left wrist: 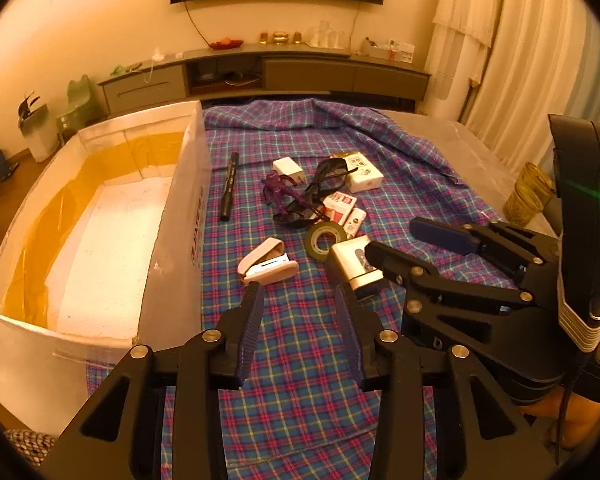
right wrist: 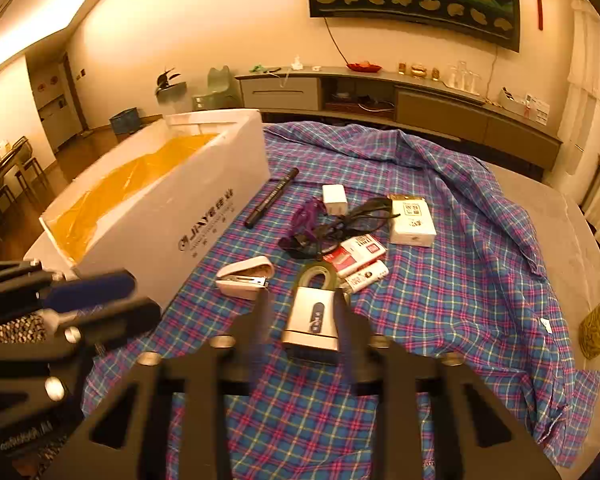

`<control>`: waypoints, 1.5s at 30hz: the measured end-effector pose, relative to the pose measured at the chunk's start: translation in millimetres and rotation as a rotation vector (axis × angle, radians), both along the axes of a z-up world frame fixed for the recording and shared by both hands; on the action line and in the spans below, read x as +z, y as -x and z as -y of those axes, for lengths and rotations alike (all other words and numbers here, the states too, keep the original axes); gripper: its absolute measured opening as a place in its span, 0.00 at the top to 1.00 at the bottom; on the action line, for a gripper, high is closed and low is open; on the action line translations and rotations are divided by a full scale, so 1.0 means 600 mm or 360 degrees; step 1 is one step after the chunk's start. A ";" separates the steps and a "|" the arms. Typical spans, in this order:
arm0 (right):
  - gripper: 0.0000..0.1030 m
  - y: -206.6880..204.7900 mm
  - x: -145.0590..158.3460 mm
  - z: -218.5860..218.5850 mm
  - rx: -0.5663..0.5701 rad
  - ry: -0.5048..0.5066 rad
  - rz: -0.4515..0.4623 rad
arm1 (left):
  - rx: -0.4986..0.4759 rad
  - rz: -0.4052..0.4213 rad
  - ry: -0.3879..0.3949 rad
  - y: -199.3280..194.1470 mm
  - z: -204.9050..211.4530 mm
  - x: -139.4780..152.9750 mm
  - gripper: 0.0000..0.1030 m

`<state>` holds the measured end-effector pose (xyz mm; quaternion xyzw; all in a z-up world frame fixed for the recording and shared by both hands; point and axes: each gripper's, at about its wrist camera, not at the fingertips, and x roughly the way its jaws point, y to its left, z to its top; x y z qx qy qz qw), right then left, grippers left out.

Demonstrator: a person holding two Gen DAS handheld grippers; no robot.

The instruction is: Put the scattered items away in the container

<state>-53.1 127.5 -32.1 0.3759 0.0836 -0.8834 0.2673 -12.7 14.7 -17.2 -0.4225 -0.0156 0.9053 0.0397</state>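
Note:
A white foam box [left wrist: 100, 240] with yellow lining stands at the left, also in the right wrist view [right wrist: 172, 208]. Scattered on the plaid cloth are a stapler [left wrist: 266, 266], a tape roll [left wrist: 324, 240], a silver box [left wrist: 354, 264], a black marker [left wrist: 229, 186], sunglasses [left wrist: 320, 184], a purple toy [left wrist: 278, 190] and small packs [left wrist: 340, 208]. My left gripper [left wrist: 300, 304] is open, just short of the stapler. My right gripper [right wrist: 300, 304] is open with its fingers on either side of the silver box [right wrist: 314, 318]; it also shows in the left wrist view [left wrist: 392, 240].
A white charger [left wrist: 288, 168] and a white carton [left wrist: 362, 176] lie behind the pile. A yellow glass [left wrist: 528, 194] stands at the table's right edge. A low cabinet [left wrist: 300, 72] runs along the far wall. The left gripper shows in the right wrist view [right wrist: 112, 300].

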 end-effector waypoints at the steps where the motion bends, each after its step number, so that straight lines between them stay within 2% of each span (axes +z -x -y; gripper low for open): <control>1: 0.48 0.003 -0.002 -0.001 -0.0009 -0.0004 0.0002 | -0.0005 0.0014 0.0002 0.006 0.001 -0.006 0.60; 11: 0.42 0.035 -0.039 -0.005 -0.0060 -0.0052 0.0089 | -0.0045 0.0109 -0.0024 0.063 0.009 -0.059 0.59; 20: 0.38 0.068 -0.084 -0.018 -0.0067 -0.0062 0.0249 | -0.0051 0.0174 -0.0004 0.108 0.018 -0.111 0.55; 23: 0.33 0.073 -0.092 -0.015 -0.0041 -0.0007 0.0279 | -0.0044 0.0194 0.0016 0.121 0.020 -0.128 0.55; 26: 0.32 0.078 -0.101 -0.007 -0.0005 0.0042 0.0332 | -0.0009 0.0189 0.0036 0.132 0.028 -0.141 0.54; 29: 0.32 0.076 -0.113 0.005 0.0023 0.0049 0.0362 | 0.0024 0.0189 0.0017 0.144 0.040 -0.150 0.49; 31: 0.35 0.078 -0.123 0.012 0.0017 0.0014 0.0368 | 0.0036 0.0218 -0.0020 0.151 0.049 -0.161 0.48; 32: 0.43 0.080 -0.128 0.013 0.0005 -0.0002 0.0375 | 0.0032 0.0239 -0.0050 0.154 0.052 -0.169 0.48; 33: 0.48 0.082 -0.131 0.013 0.0002 -0.0008 0.0387 | 0.0032 0.0248 -0.0071 0.155 0.054 -0.174 0.48; 38: 0.51 0.086 -0.128 0.000 -0.0028 0.0005 0.0382 | -0.0008 0.0181 -0.0092 0.162 0.051 -0.178 0.45; 40: 0.51 0.086 -0.129 0.000 -0.0025 0.0006 0.0385 | -0.0033 0.0151 -0.0124 0.162 0.052 -0.179 0.49; 42: 0.51 0.088 -0.128 0.002 -0.0015 0.0004 0.0386 | -0.0031 0.0130 -0.0120 0.162 0.053 -0.179 0.63; 45: 0.51 0.089 -0.123 0.002 -0.0011 0.0024 0.0370 | -0.0039 0.0140 -0.0153 0.158 0.055 -0.176 0.65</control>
